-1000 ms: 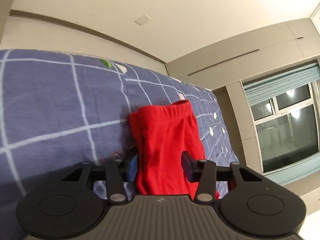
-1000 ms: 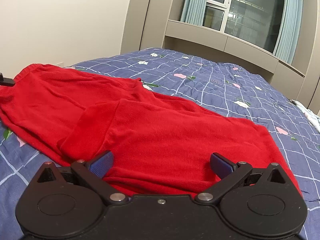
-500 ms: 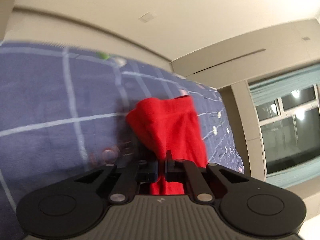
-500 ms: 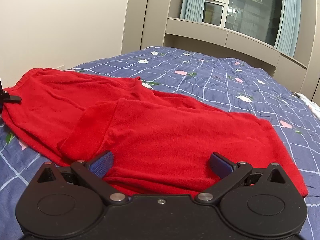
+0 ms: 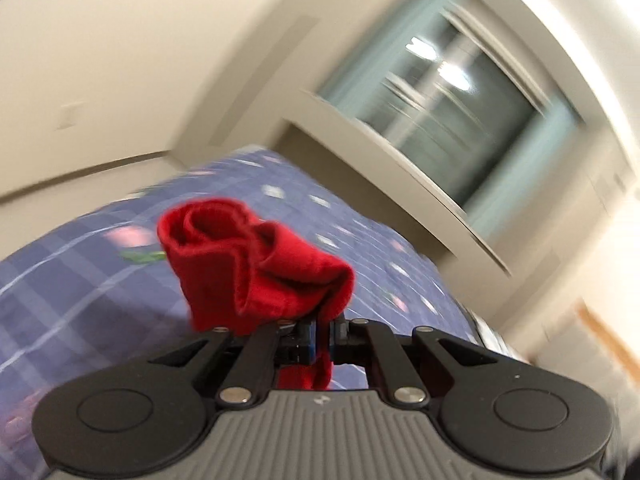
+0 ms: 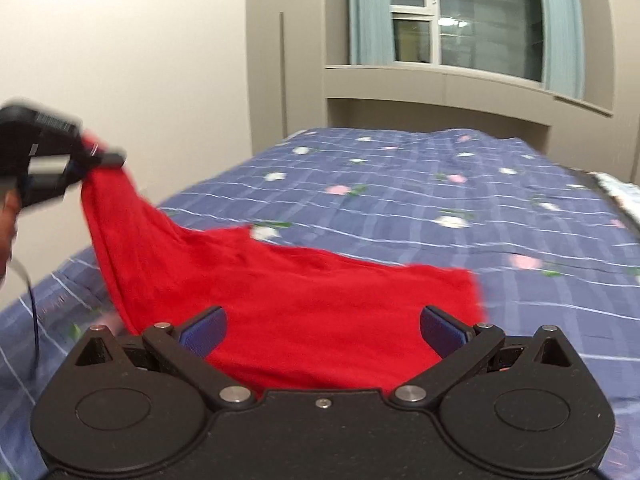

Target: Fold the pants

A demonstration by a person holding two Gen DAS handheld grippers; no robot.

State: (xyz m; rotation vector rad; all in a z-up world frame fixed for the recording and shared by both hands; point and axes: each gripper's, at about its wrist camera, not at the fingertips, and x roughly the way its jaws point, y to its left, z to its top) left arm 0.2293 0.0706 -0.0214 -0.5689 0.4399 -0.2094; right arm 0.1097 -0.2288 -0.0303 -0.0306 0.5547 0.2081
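The red pants lie along the blue checked bed. One end of them is raised off the cover at the left. My left gripper is shut on that raised end, and the cloth hangs from it in a slope down to the bed. In the left wrist view the left gripper pinches a bunched, rolled fold of the pants between its closed fingers. My right gripper hovers open over the near end of the pants, with the red cloth showing between its blue pads, which do not press on it.
The bed cover stretches far ahead and to the right. A beige wall runs along its left side. A window over a built-in shelf stands behind the bed's far end. A person's hand and a thin cable are at the left edge.
The left gripper closed on the pants' end, then lifted it off the bed and rolled. The right gripper rose a little and stayed open.
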